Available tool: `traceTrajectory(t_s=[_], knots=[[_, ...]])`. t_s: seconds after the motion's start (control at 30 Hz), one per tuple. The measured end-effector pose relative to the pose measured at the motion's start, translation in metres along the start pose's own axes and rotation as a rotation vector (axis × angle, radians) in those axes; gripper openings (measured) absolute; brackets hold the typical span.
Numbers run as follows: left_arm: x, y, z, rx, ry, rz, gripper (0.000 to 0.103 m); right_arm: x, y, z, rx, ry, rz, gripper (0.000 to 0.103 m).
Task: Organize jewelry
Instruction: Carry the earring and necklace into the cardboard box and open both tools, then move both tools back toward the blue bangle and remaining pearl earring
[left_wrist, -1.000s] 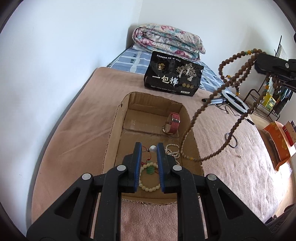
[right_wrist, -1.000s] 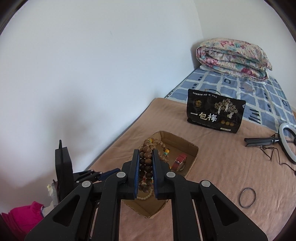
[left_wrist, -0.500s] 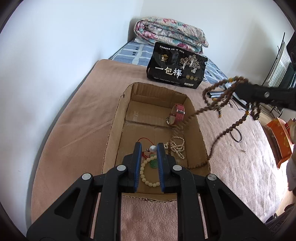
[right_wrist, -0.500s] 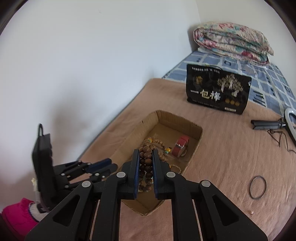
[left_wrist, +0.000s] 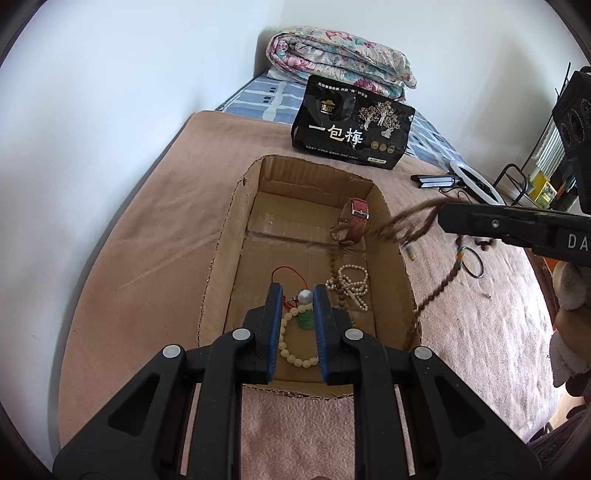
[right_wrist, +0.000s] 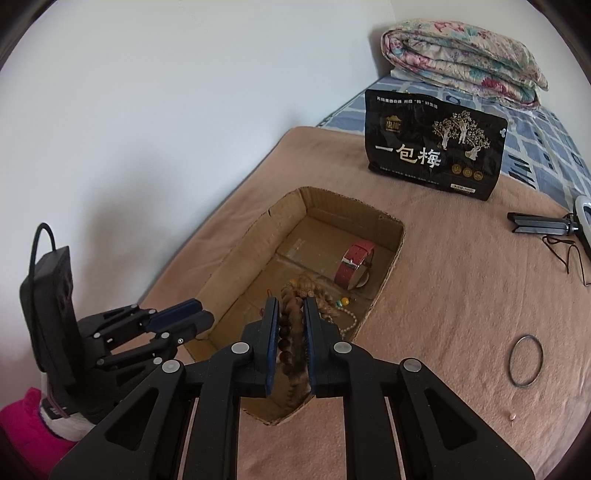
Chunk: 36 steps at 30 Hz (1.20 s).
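An open cardboard box (left_wrist: 221, 254) (right_wrist: 391, 258) lies on the bed. It holds a red watch (left_wrist: 356, 219) (right_wrist: 352, 269), a white pearl necklace (left_wrist: 352, 282), a cream bead bracelet with a green pendant (left_wrist: 295, 352) and a red cord with a silver bead (left_wrist: 305, 296). My right gripper (right_wrist: 291, 304) is shut on a long brown bead necklace (right_wrist: 293, 332); it hangs blurred over the box's right wall (left_wrist: 432, 295). My left gripper (left_wrist: 297, 291) is open and empty above the box's near end.
A black snack bag (left_wrist: 352, 127) (right_wrist: 434, 147) stands behind the box, a folded quilt (left_wrist: 340, 61) beyond it. A ring light with stand (left_wrist: 465, 181) and a dark bangle (right_wrist: 525, 360) lie on the pink blanket to the right.
My right gripper has come lower and nearer the box with the brown necklace, whose strands now drop inside the box. My left gripper has hardly moved.
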<state>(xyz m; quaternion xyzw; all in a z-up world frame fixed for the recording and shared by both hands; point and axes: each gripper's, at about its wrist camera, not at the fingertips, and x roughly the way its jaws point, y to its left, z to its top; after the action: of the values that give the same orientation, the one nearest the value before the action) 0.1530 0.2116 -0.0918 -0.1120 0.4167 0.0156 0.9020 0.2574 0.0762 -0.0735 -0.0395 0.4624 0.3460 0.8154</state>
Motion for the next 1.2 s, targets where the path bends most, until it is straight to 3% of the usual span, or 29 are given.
traceTrajectory(t_s=[0.07,0.1,0.13,0.17,0.33,0.8,1.2], knots=[[0.001,-0.001,0.000,0.003,0.004,0.002,0.020,0.000,0.000,-0.001,-0.002,0.003,-0.011,0.035],[0.001,-0.002,-0.001,0.005,0.006,0.002,0.027,-0.001,0.000,-0.001,-0.002,-0.001,-0.017,0.054],[0.001,-0.002,0.000,0.006,0.004,0.005,0.042,-0.003,-0.001,-0.002,-0.002,-0.009,-0.023,0.066],[0.000,-0.002,0.000,0.006,-0.001,0.011,0.051,-0.005,-0.001,-0.003,0.000,-0.023,-0.032,0.068],[-0.002,-0.001,0.000,-0.003,-0.007,0.020,0.059,-0.007,-0.004,-0.003,-0.012,-0.018,-0.065,0.074],[-0.007,-0.011,0.003,0.022,-0.038,0.021,0.059,-0.031,-0.019,-0.018,-0.032,-0.049,-0.124,0.074],[-0.016,-0.051,0.007,0.121,-0.068,-0.007,0.059,-0.072,-0.079,-0.040,0.028,-0.093,-0.216,0.075]])
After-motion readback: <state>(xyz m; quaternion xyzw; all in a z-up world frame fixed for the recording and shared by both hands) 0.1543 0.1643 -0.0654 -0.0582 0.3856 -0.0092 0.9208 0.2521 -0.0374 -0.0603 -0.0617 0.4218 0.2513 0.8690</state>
